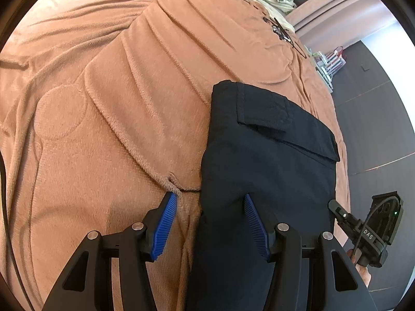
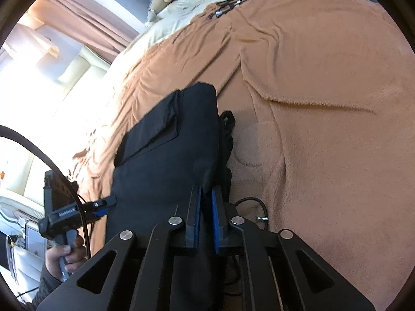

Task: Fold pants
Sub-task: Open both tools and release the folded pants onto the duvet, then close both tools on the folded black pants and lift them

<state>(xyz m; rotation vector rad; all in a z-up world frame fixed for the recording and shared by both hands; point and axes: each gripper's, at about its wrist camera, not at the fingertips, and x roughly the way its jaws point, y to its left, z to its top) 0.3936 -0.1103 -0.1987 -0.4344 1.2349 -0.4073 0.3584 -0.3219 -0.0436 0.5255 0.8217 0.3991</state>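
Note:
Dark navy pants (image 1: 269, 160) with a flap pocket lie folded lengthwise on a tan fleece blanket (image 1: 103, 103). My left gripper (image 1: 210, 202) is open, its blue pads straddling the pants' left edge; one pad is over the blanket, the other over the cloth. In the right wrist view the pants (image 2: 166, 155) run up the middle. My right gripper (image 2: 206, 194) is shut on the pants' right edge. The right gripper also shows in the left wrist view (image 1: 334, 206), at the pants' right edge. The left gripper shows at the left of the right wrist view (image 2: 109, 202).
The blanket covers a bed (image 2: 324, 103). A black cable tangle (image 1: 281, 29) lies on the blanket at the far end, near cream bedding with plush toys (image 2: 166, 0). A black strap or cable (image 2: 227, 129) lies beside the pants. The bed edge and dark floor (image 1: 376, 129) are on the right.

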